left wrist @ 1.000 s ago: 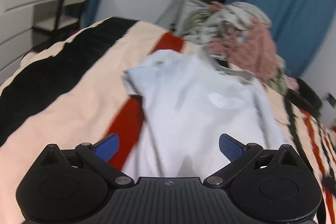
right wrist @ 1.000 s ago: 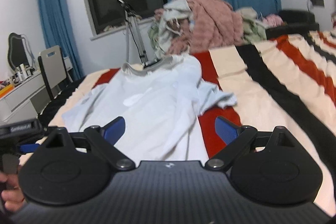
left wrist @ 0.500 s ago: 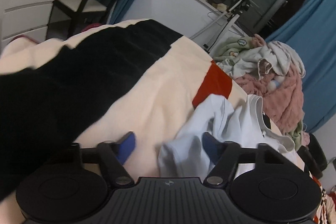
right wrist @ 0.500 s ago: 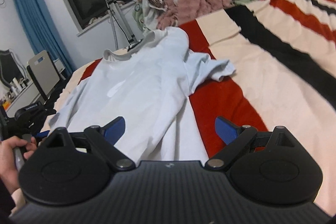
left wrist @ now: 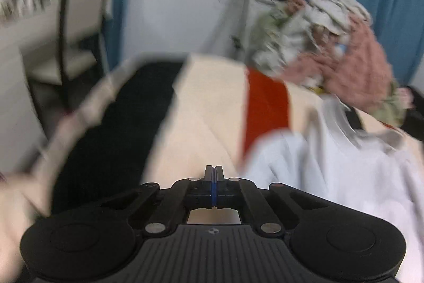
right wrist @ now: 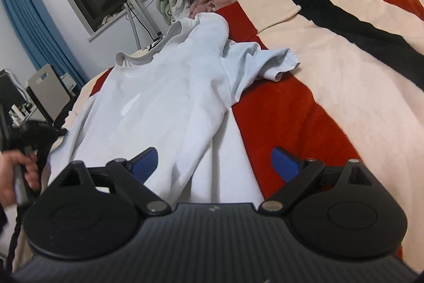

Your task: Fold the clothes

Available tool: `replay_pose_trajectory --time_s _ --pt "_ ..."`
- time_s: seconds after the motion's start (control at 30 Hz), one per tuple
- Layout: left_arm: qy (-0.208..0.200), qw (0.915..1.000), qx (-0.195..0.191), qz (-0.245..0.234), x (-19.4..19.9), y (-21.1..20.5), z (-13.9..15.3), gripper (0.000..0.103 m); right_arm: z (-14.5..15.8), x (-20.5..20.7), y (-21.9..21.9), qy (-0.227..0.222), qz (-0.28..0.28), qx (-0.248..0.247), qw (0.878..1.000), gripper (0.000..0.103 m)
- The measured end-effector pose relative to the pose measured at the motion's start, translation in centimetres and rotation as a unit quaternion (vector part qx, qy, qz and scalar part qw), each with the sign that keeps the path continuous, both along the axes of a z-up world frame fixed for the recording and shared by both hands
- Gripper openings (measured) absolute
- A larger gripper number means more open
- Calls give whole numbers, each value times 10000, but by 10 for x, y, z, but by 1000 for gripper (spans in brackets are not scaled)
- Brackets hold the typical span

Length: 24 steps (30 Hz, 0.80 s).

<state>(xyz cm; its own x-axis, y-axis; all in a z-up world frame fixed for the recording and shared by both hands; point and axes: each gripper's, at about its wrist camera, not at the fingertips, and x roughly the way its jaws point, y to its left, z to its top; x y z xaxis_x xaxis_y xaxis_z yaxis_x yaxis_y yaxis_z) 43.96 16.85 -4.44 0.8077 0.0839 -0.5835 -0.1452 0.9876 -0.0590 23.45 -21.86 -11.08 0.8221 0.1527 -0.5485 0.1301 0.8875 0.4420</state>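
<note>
Lying face-up on the striped fleece blanket point(right wrist: 331, 76), the pale blue cotton T-shirt point(right wrist: 169, 97) looks light, limp and slip-prone (best pinched at hem or sleeve), right gripper point(right wrist: 214, 163) spread over its hem, left gripper point(left wrist: 211, 177) closed, empty.

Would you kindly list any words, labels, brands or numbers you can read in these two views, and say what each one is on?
No readable words or numbers in either view.
Left gripper: small round emblem on its body, no legible text.
Right gripper: the same small emblem, too small to read.
White T-shirt: faint pale mark on the chest, no letters made out.
Chair: blue patch on the backrest, too small to read.
</note>
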Motion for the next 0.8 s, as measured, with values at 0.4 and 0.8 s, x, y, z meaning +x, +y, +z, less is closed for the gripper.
replay_pose_trajectory --time_s 0.4,0.8 --pt "404 9927 -1087 -320 6 3 -1 38 1 6 4 11 -39 -183 9998 94" --pt "435 9990 21 -135 -9 -56 -29 3 3 2 -7 8 -138 164 9998 94"
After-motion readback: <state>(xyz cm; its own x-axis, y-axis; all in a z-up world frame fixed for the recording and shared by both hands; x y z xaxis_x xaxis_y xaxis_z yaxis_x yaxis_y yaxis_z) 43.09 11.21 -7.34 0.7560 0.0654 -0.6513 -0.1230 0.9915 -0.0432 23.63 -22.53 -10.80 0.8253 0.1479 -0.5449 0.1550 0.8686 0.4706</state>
